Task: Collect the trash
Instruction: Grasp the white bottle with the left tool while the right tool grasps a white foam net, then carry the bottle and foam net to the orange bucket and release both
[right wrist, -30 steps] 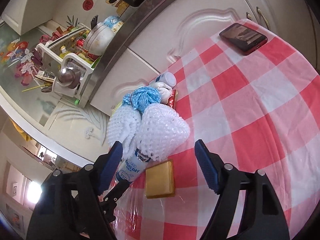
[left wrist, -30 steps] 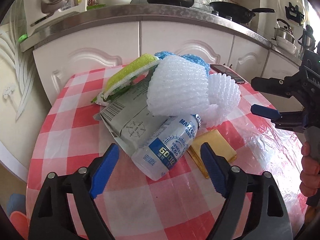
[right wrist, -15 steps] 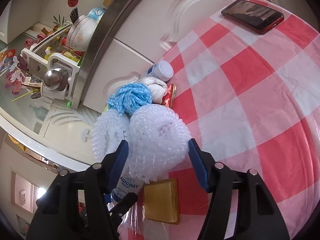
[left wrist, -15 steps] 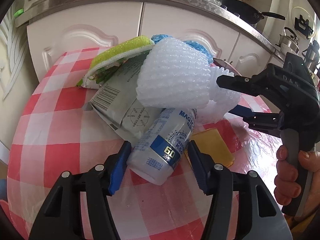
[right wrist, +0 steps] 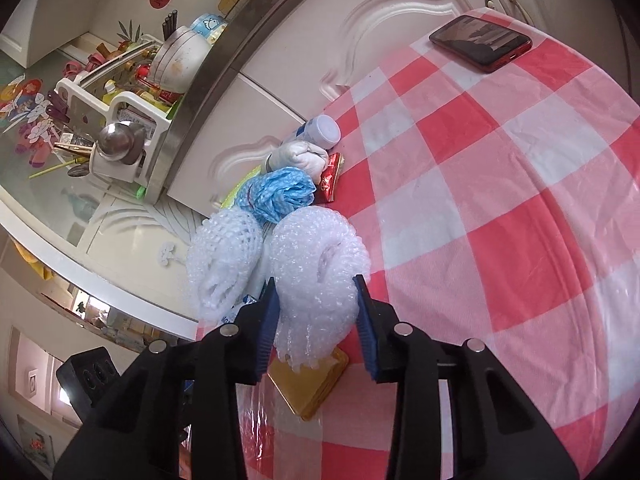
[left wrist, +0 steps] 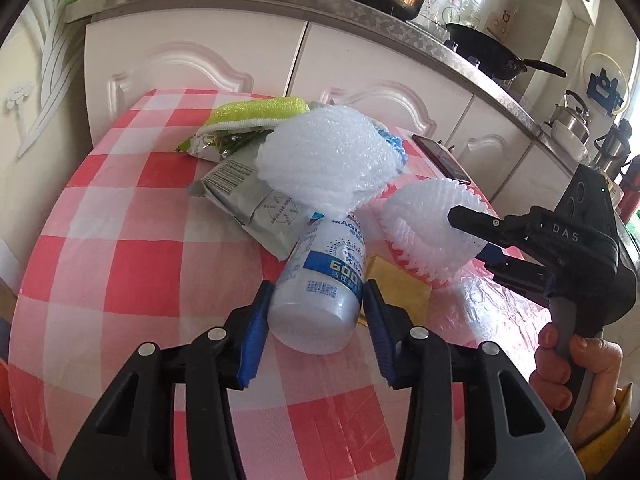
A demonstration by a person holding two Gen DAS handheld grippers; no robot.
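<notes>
A pile of trash lies on the red-and-white checked table. My left gripper is shut on a white plastic bottle with a blue label, its pads against the bottle's sides near the base. My right gripper is shut on a white foam fruit net, which also shows in the left wrist view. A second foam net rests on top of the pile. A grey wrapper, a green-yellow packet and a flat yellow packet lie around them.
A red phone lies at the table's far edge. A blue mesh cloth, a white cloth bundle, a small white bottle and a red wrapper lie behind the nets. White kitchen cabinets stand just beyond the table.
Both grippers moved forward into the pile and closed: the left onto the white bottle, the right onto the foam net. The nearer foam net has shifted slightly.
</notes>
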